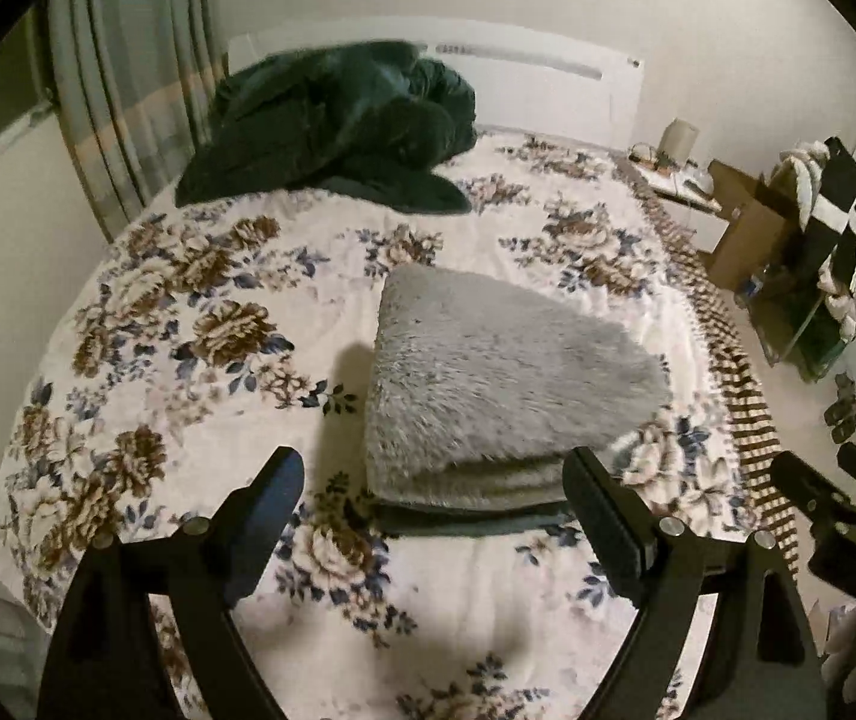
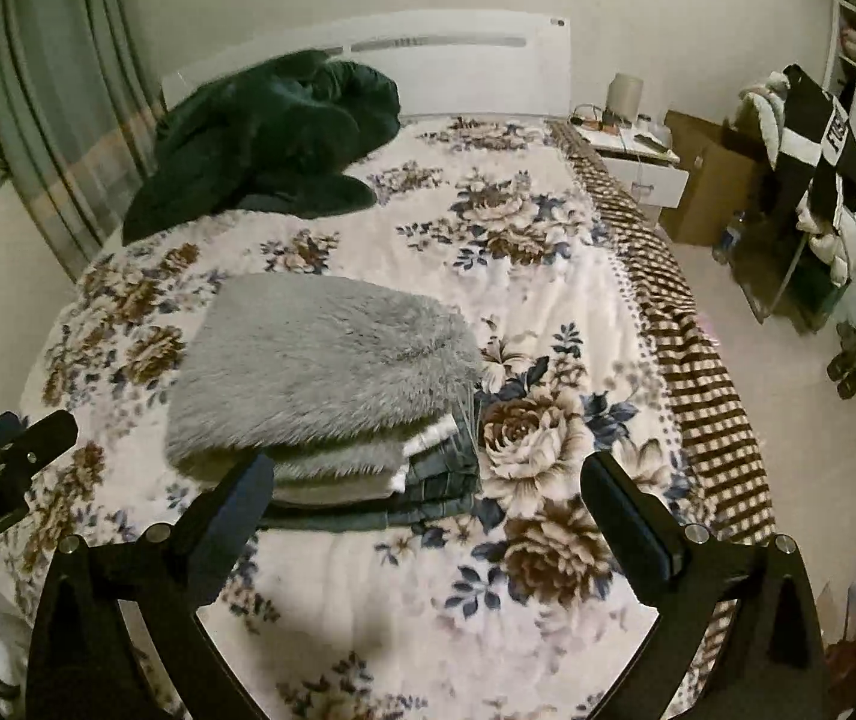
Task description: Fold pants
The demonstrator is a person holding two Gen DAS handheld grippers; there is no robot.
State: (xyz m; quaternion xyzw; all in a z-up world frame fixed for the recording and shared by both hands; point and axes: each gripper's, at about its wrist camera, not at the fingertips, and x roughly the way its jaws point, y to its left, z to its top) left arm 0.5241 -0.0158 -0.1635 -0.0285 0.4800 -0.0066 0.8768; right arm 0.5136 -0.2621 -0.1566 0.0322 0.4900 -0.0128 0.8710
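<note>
Grey fluffy pants [image 1: 500,372] lie folded in a thick stack on the floral bedspread [image 1: 188,312]; they also show in the right wrist view [image 2: 320,366], with a darker denim-like layer [image 2: 440,468] at the bottom of the stack. My left gripper [image 1: 434,504] is open and empty, held just in front of the stack's near edge. My right gripper [image 2: 428,504] is open and empty, in front of the stack's right corner. The right gripper's tip shows at the right edge of the left wrist view [image 1: 818,492].
A dark green blanket [image 1: 332,126] is heaped at the bed's far left by the white headboard [image 1: 548,78]. A nightstand [image 2: 638,162], cardboard box [image 2: 710,180] and a chair piled with clothes [image 2: 812,180] stand right of the bed. Curtains [image 1: 122,90] hang on the left.
</note>
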